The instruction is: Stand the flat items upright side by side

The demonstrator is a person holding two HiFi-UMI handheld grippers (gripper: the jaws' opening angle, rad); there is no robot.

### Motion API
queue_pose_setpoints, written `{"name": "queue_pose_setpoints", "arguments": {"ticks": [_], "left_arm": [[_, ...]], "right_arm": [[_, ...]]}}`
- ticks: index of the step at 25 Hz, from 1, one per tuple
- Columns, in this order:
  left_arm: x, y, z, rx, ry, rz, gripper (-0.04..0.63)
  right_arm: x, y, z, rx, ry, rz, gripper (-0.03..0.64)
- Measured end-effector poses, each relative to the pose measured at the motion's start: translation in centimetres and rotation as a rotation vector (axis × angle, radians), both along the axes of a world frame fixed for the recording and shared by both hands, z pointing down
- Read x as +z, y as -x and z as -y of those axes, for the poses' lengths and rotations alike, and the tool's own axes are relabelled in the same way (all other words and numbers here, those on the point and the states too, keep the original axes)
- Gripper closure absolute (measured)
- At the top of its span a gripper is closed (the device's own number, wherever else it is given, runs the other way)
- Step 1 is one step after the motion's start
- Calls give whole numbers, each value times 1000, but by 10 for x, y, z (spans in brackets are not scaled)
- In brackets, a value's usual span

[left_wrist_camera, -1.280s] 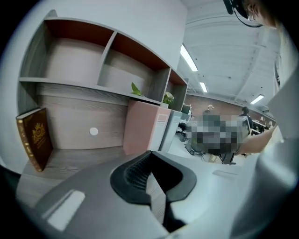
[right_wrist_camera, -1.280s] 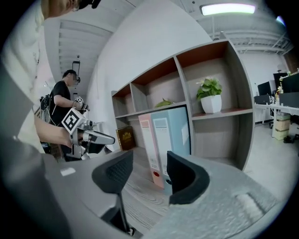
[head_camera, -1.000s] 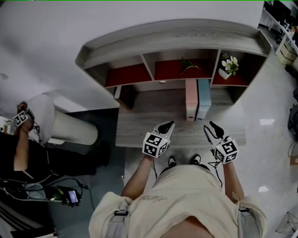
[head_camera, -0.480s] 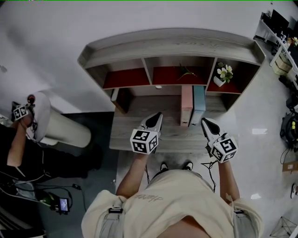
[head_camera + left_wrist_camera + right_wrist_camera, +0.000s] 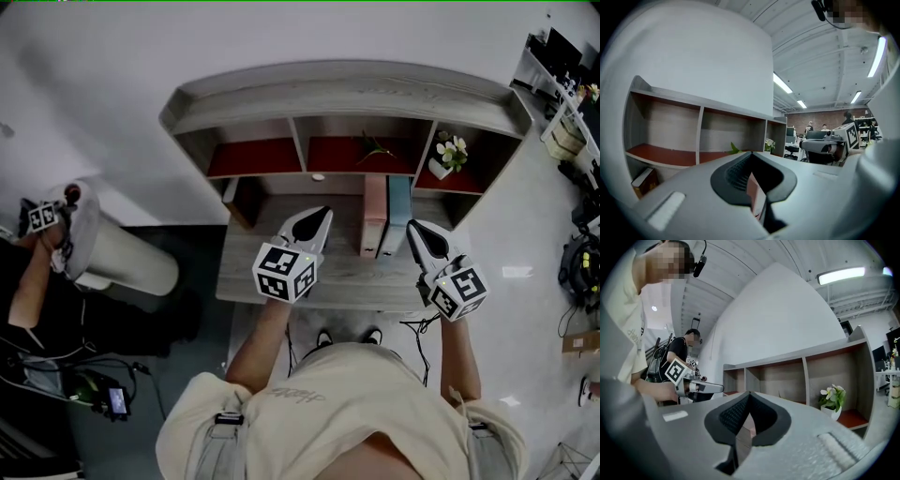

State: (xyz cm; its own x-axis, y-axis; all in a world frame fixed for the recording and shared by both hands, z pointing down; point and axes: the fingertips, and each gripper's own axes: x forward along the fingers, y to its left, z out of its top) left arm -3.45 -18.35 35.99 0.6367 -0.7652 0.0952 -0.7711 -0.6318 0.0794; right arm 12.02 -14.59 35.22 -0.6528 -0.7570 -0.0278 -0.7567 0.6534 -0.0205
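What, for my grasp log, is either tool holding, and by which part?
Nothing: the left tool and the right tool are both shut and empty.

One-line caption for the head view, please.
Pink book and blue book stand upright side by side on the desk; left gripper and right gripper hover shut, empty.

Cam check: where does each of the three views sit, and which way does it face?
Head view: on the head, steeply down at grey wooden shelf-desk; left gripper, right gripper, forearms, torso show.
Left gripper view: on that gripper, facing that desk; own shut jaws, right gripper show.
Right gripper view: likewise; own shut jaws, left gripper show.
Shared: white potted flowers.
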Motion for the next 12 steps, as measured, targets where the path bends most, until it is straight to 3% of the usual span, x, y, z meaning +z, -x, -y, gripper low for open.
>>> {"name": "queue_pose_setpoints", "arguments": {"ticks": [12], "left_arm": [[-30, 12, 12, -62, -103, 40, 583]], "right_arm": [[-26, -4, 10, 58, -4, 0, 615]]}}
